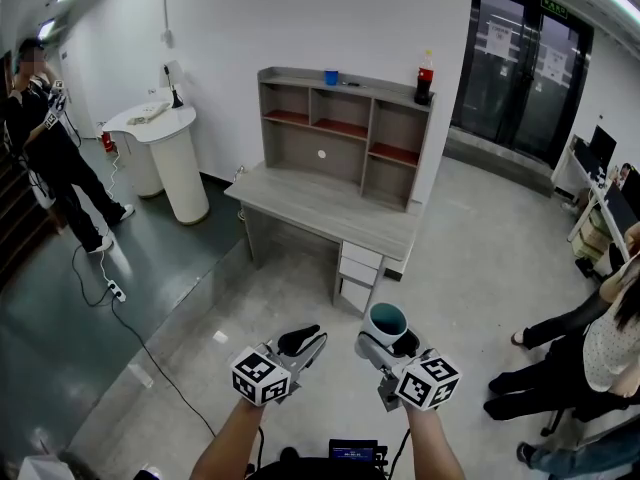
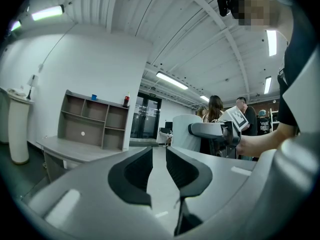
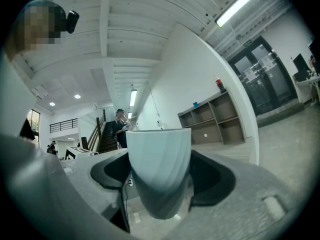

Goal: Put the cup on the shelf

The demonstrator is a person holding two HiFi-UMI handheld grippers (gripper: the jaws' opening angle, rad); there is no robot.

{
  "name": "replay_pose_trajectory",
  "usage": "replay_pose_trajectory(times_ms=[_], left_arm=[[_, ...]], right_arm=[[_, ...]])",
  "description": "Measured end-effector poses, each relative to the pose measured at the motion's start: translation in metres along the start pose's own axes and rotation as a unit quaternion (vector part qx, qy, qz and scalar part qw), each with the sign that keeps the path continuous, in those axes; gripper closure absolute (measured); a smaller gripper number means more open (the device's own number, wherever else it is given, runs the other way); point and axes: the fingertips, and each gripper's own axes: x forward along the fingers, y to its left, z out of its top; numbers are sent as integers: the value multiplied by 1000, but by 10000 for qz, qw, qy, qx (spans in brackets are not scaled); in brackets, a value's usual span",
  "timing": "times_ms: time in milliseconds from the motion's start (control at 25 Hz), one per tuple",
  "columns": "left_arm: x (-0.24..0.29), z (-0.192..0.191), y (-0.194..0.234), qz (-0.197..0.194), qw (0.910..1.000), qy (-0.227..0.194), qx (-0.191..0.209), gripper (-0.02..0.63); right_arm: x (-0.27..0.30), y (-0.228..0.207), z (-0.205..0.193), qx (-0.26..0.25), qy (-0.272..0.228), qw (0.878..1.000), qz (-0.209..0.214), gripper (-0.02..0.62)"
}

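Right gripper (image 1: pixel 392 346) is clamping the cup (image 1: pixel 386 318) round its wall, well short of the shelf (image 1: pixel 340 128); left gripper (image 1: pixel 308 338) is hanging open, empty. Cup looks light, stiff, slick, likely breakable.

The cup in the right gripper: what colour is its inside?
The cup is dark teal inside, with a white rim; the head view shows it best.

Open floor (image 1: pixel 300 298) lies before me up to the tabletop (image 1: pixel 320 213); a bottle (image 1: pixel 424 78) and blue container (image 1: pixel 331 77) crowd the shelf (image 1: pixel 368 133) top.
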Motion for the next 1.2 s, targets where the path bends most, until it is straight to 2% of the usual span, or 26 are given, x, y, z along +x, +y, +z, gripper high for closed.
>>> replay_pose_trajectory(times_ms=[320, 1200], left_arm=[[6, -5, -6, 9, 10000, 46, 5, 607], [46, -22, -40, 139, 9997, 200, 15, 607]], right_arm=[[-8, -7, -1, 35, 22, 10000, -4, 235], [-36, -53, -7, 163, 178, 9994, 245, 235]])
